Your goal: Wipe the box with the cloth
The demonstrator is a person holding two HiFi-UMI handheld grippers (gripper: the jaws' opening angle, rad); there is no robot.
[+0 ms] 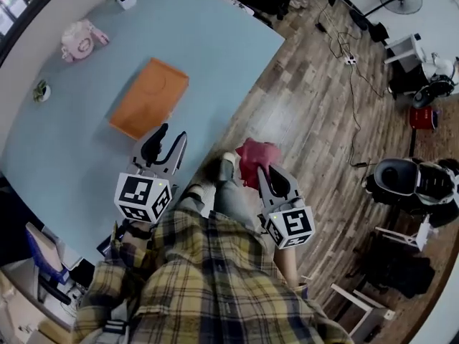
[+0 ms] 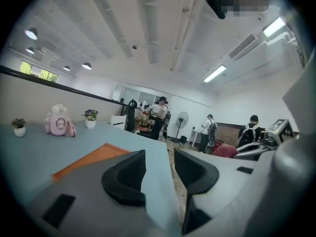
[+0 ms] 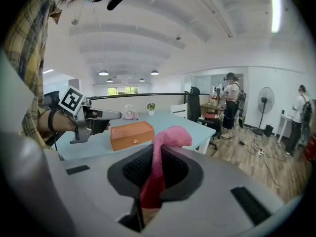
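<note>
In the head view, I see the orange box (image 1: 149, 97) lying flat on the light blue table (image 1: 72, 156). My left hand-held gripper (image 1: 172, 136) is over the table, just on my side of the box. It is near the box but not touching it. My right hand-held gripper (image 1: 264, 172) is off the table edge, over the wood floor (image 1: 323, 120). The pink cloth (image 1: 256, 158) sticks out of its tip. The box is well apart from this gripper, up and to the left.

In the left gripper view, the two black jaws stand a little way apart with nothing between them. I see only table in the gap. The box lies ahead and to the left of the jaws. Far back on the table stand a pink toy (image 2: 58, 126) and a small flower pot (image 2: 90, 117).

In the right gripper view, the jaws are pressed on the cloth. The cloth runs up between them and flops over at the top. The box is on the table past the jaws, a bit to the left, and not touching the cloth. The left hand-held gripper hangs to the left of the box.
</note>
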